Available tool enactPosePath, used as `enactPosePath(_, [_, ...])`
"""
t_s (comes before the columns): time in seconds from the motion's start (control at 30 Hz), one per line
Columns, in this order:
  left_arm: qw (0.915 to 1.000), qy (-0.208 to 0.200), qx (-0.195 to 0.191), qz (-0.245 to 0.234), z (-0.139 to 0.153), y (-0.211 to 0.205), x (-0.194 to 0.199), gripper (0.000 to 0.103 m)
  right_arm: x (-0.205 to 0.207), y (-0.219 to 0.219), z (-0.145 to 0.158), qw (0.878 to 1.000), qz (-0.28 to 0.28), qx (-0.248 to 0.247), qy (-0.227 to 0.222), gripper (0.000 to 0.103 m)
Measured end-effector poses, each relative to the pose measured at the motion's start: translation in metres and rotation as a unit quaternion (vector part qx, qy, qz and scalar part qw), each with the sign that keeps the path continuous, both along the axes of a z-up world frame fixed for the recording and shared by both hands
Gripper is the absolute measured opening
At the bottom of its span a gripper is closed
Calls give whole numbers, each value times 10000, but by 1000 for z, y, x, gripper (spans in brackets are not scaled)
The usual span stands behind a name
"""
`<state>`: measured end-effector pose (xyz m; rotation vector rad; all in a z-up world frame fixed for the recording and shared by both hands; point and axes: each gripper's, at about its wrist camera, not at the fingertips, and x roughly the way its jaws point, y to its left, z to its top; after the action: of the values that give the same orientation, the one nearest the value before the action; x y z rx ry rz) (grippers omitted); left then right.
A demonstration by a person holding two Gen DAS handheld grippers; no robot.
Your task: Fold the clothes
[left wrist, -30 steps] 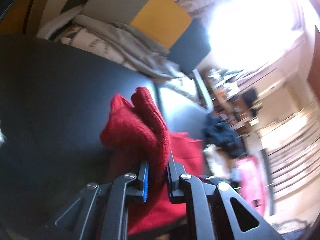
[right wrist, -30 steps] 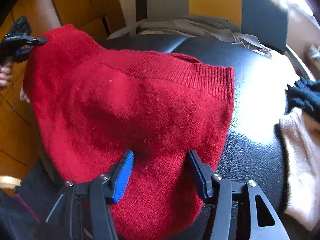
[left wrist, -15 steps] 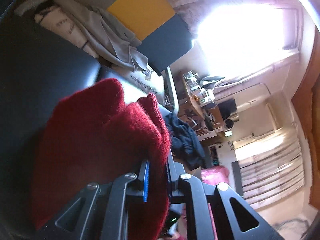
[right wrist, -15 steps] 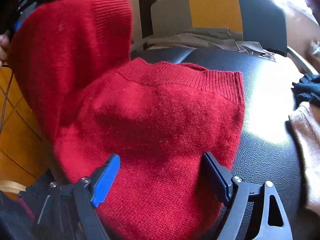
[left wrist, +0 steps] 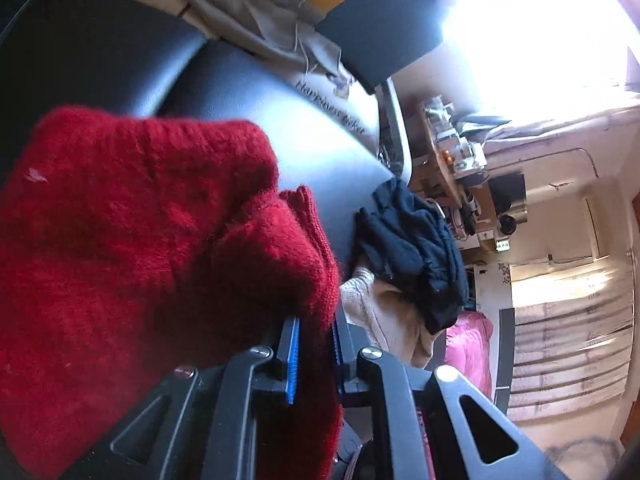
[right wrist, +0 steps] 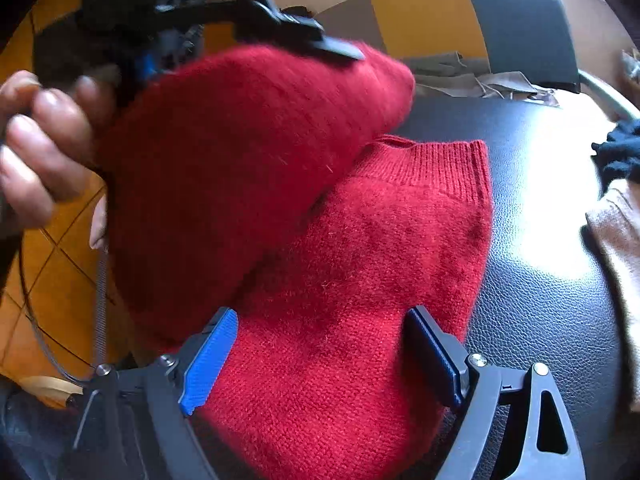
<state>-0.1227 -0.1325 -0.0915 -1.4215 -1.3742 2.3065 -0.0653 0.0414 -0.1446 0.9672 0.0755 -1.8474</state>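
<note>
**Folding the red sweater: first fold midway over**

Judging by how the red sweater point(right wrist: 360, 280) lies, the work is in its early middle; the lower layer is spread flat on the black leather seat point(right wrist: 540, 240), its ribbed hem toward 1 o'clock in the right wrist view, while a second layer is held up and draped above it from about 10 o'clock, not yet laid down; so one fold looks half made, and setting it down, smoothing it and any further fold are left. A dark garment point(left wrist: 412, 248) and a beige garment point(left wrist: 384, 316) lie heaped at the seat's far edge, toward 3 o'clock in both views; whether those are folded cannot be told, and they may remain to be done.

The left tongs point(left wrist: 314, 354) are clamped shut on a bunched edge of the sweater, the wool pinched between the blue pads and spilling over them toward 9 o'clock; in the right wrist view the same tool appears at 11 o'clock, carried by the person's hand point(right wrist: 40, 148), angled downward over the seat with the cloth hanging from it.

The right tongs point(right wrist: 320, 360) stand wide apart, having just been opening; the flat layer lies between and under the fingers, but the pads do not press on it; this tool points down at the near part of the sweater, at 6 o'clock of its own view.
</note>
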Motion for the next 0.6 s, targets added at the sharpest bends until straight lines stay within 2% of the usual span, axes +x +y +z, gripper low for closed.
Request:
enactPosePath(0.13, [9990, -163, 420, -54, -13, 11, -4, 15, 4, 9, 5, 9998, -58, 172, 78, 88])
enactPosePath(0.3, [9941, -199, 952, -473, -10, 35, -8, 16, 7, 36, 11, 9992, -360, 178, 42, 88])
enactPosePath(0.47, [9895, 304, 873, -1110, 35, 48, 1, 17, 12, 60, 10, 9970, -646, 427, 18, 88])
enactPosePath(0.53, [9882, 652, 643, -1226, 59, 36, 15, 19, 18, 71, 13, 9959, -699, 578, 50, 86])
enactPosePath(0.6, [9888, 957, 204, -1127, 77, 11, 36, 19, 22, 80, 22, 9960, -706, 552, 23, 78])
